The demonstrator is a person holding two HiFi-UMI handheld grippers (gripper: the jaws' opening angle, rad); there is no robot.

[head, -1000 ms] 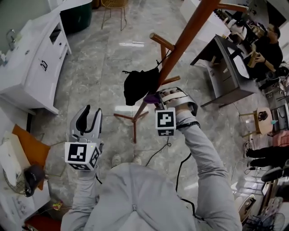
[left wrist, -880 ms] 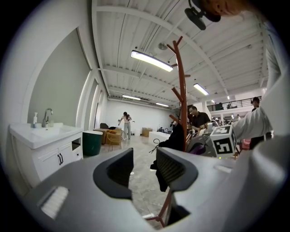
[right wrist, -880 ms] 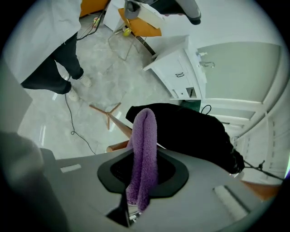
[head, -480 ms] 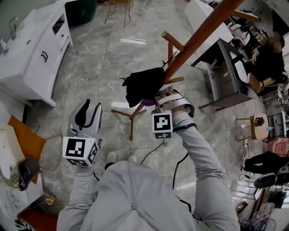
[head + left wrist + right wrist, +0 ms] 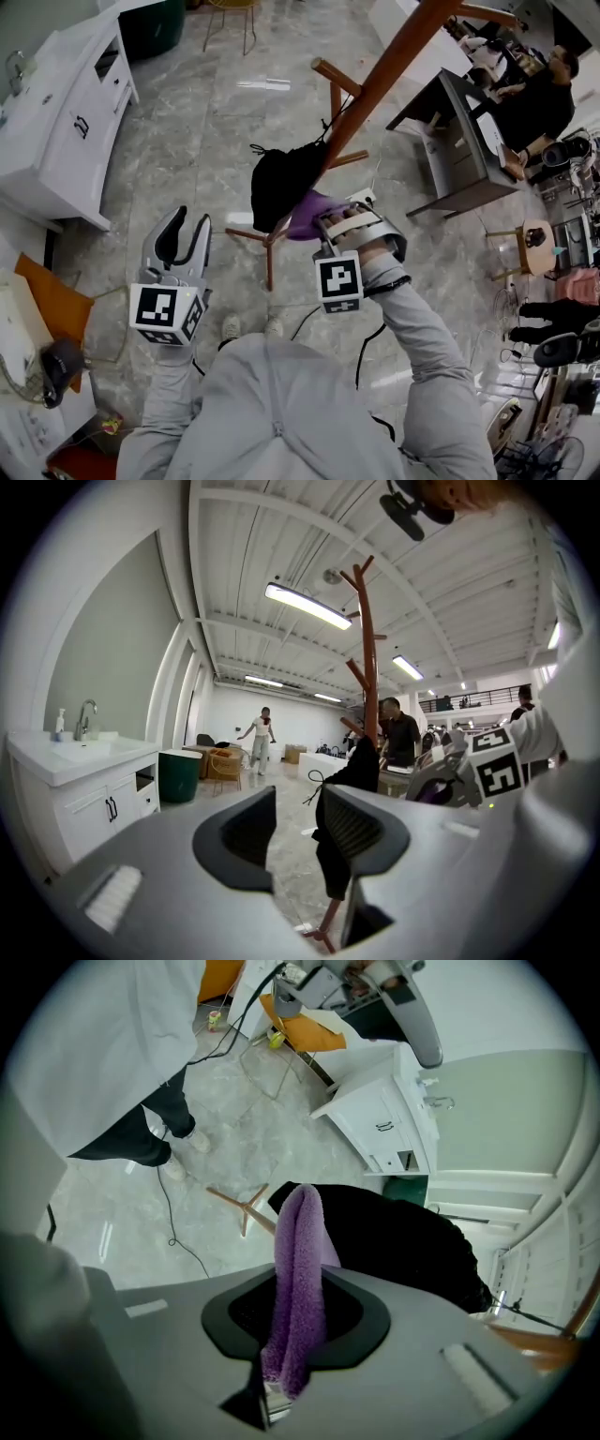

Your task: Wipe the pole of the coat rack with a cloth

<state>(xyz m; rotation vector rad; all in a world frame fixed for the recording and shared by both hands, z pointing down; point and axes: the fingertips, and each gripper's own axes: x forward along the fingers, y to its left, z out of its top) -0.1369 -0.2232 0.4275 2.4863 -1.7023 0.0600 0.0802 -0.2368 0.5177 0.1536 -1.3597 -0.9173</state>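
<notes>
While the brown wooden pole (image 5: pixel 382 77) of the coat rack slants up across the room from its splayed feet (image 5: pixel 268 246) on the floor, the purple cloth (image 5: pixel 309 214) sits low against it, just under a black garment (image 5: pixel 281 178) that hangs from 1 of the pegs. From where the head camera looks, the cloth overlaps the pole's lower stretch; whether it actually presses on the wood I cannot tell.

The right gripper (image 5: pixel 336 214) has the cloth pinched tight. In the right gripper view its 2 jaws are closed on a folded strip of the cloth (image 5: pixel 298 1269), which stands up out of the right gripper (image 5: pixel 298 1321) as a fuzzy loop, with the black garment (image 5: pixel 403 1232) right behind it.

The left gripper (image 5: pixel 180 230) is held well away to the person's left, low and clear of the rack. Its jaws stand moderately apart with nothing between them; in the left gripper view only the distant black garment (image 5: pixel 361 766) and the pole (image 5: pixel 369 667) show beyond the left gripper (image 5: pixel 300 832).

Farther out, the pale marbled floor (image 5: pixel 206 112) runs to a white cabinet (image 5: pixel 66 122) on the left and a dark green bin (image 5: pixel 155 28) beside it. A black cable (image 5: pixel 319 319) trails on the floor near the person's feet. On the right, a person (image 5: pixel 539 94) sits by a dark desk (image 5: pixel 469 141).
</notes>
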